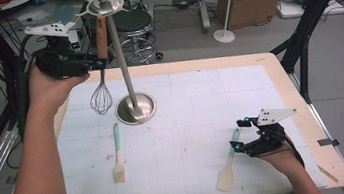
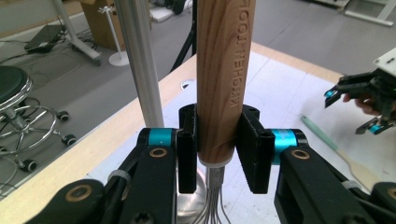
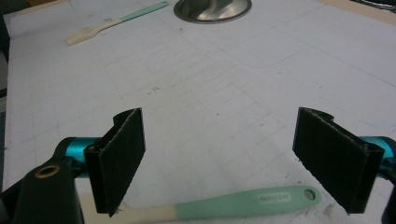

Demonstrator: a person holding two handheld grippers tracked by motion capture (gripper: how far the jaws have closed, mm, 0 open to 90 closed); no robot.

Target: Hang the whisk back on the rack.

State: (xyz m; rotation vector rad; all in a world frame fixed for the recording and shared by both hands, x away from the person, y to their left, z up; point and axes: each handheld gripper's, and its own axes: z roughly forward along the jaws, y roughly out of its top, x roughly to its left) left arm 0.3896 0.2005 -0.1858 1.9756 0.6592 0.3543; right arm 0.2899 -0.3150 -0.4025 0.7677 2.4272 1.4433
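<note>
The whisk (image 2: 225, 70) has a smooth wooden handle and thin shiny metal wires. The stand (image 1: 134, 108) is shiny metal, and the mat (image 1: 189, 125) looks dull and papery. The two spatulas (image 3: 224, 205) (image 1: 117, 157) look like smooth plastic, and the pads (image 3: 121, 156) are rough black.

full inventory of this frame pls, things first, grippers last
whisk: 1, wooden handle, steel wires, hanging by the stand's pole, held
stand: 1, steel, round base on mat, far left
brush: 1, green handle, pale head, mat left
spatula: 1, green handle, pale blade, mat near right
mat: 1, white grid, on table
table: 1, light wood
left gripper: black, shut on whisk handle
right gripper: black, open over spatula handle
</note>
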